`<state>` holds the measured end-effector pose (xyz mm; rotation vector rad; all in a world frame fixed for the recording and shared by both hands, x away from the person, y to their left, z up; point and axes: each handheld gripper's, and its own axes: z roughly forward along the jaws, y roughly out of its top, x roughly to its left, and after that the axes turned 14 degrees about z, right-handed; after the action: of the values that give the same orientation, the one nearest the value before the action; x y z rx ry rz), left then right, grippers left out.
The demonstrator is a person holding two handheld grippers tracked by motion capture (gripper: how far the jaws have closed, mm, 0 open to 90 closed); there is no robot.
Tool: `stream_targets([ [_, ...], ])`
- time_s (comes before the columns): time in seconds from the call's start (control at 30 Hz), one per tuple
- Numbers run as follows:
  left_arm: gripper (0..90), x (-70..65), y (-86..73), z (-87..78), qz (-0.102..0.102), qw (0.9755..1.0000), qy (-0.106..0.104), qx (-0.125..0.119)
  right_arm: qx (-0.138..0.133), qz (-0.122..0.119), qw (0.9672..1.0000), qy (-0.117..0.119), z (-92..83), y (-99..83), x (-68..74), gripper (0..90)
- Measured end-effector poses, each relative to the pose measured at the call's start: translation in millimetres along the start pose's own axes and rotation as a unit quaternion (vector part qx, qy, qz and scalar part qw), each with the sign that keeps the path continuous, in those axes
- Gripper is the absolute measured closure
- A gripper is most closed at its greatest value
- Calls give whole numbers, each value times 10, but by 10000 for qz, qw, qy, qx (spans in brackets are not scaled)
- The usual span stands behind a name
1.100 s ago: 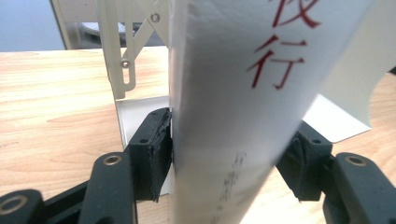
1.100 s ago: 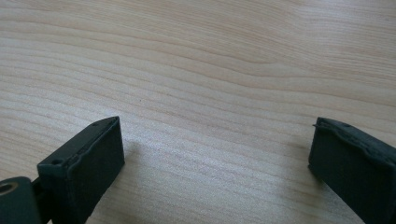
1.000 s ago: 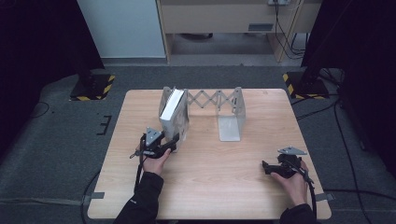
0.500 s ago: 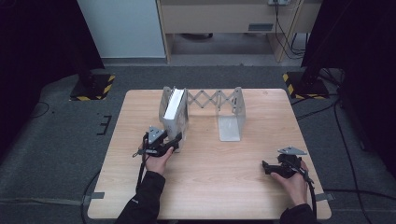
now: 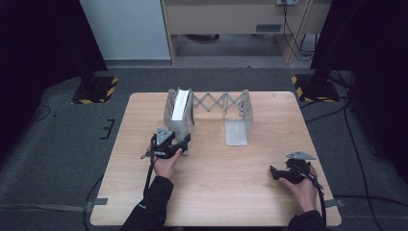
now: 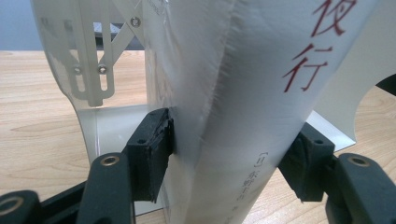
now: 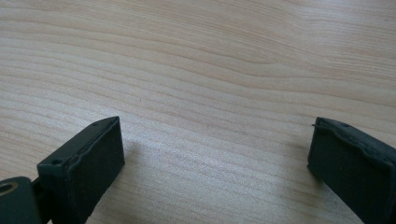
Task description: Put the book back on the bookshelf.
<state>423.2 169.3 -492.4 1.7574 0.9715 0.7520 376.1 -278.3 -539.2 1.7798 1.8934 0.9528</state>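
Both pads of my left gripper (image 6: 229,163) have just been opening, barely touching the white book (image 6: 224,93); released crooked, it could topple off the rack (image 5: 238,115); my right gripper (image 7: 215,168) rests spread, empty.

Even, soft overhead light on the table (image 5: 216,183); dark, dim surroundings; the nearest close-up parts blur; faint shadows

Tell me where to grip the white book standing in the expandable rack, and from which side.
Grip the white book low across its spine, coming from the person's side of the table. It stands upright against the rack's left end plate, spine out; the left gripper already straddles it there, and its jaws have just been opening.
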Motion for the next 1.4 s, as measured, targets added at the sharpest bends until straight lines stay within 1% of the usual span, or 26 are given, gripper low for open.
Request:
stream_targets([
  [0.17,392,-1,32,56,75,10000,2,52,1,-1,10000,0,0,0,0,39],
  [0.27,392,6,48,89,43,10000,22,67,2,1,10000,0,0,0,0,39],
  [0.37,392,8,37,130,-4,10000,86,-31,1,1,10000,2,0,0,0,39],
  [0.53,393,18,33,167,-69,9998,154,-95,1,1,10000,1,0,0,0,39],
  [0.6,392,25,50,185,-31,9999,139,-56,1,0,10000,2,0,0,0,39],
  [0.67,391,25,70,211,-34,9999,143,-12,0,0,10000,2,0,0,0,39],
  [0.77,389,19,76,250,-18,9998,169,-35,1,2,10000,2,0,0,0,40],
  [0.87,383,13,71,248,56,9999,132,-29,0,1,10000,2,0,0,0,40],
  [0.97,386,5,59,208,36,10000,58,20,-1,1,10000,2,0,0,0,39],
  [1.03,395,-7,33,163,117,9999,19,66,0,0,10000,1,0,0,0,40],
  [1.07,404,-11,18,144,112,9999,2,65,1,-4,10000,4,-1,0,0,40],
  [1.1,417,-6,16,124,147,9998,-22,131,-3,-1,10000,0,0,0,0,40],
  [1.13,436,-1,16,115,163,9998,-31,132,2,-4,10000,3,-1,-1,0,40],
  [1.23,441,4,21,121,125,9999,-17,109,-1,-7,10000,1,-1,0,1,41],
  [1.33,437,-7,24,155,141,9999,35,65,1,-4,10000,2,-1,0,1,41],
  [1.4,436,-4,40,173,164,9998,34,102,1,-5,10000,1,-1,0,1,41],
])
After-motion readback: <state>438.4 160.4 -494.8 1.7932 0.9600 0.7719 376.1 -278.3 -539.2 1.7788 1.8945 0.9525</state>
